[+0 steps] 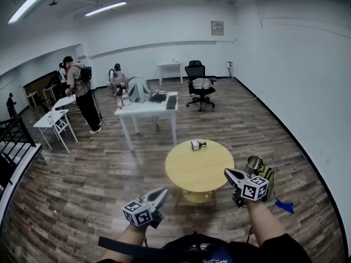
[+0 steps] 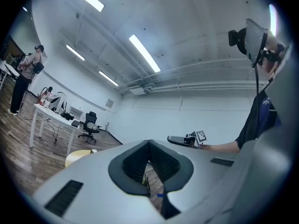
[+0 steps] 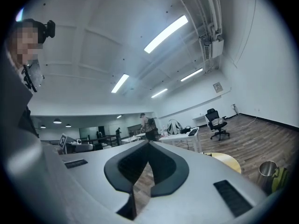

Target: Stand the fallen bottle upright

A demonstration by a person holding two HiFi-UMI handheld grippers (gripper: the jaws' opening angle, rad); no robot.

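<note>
Tongs: two. The left tongs (image 1: 160, 193) and the right tongs (image 1: 228, 173) each have their tips pressed together with nothing between them. Both are held level on the near side of the round worktop (image 1: 192, 171), apart from it.
Bottle: one (image 1: 197, 144), lying on its side on the round worktop, toward its far edge.
Round worktop: one, yellow.
Cup: one (image 1: 254, 164), metal, upright just right of the round worktop; what is in it cannot be told.
Long worktop: one (image 1: 145, 112), white, beyond the round worktop, carrying a backpack (image 1: 138, 89) and a keyboard (image 1: 171, 101).
Chair: one (image 1: 198, 84), black, well beyond the round worktop.
People: three made out, beyond and left of the round worktop.
</note>
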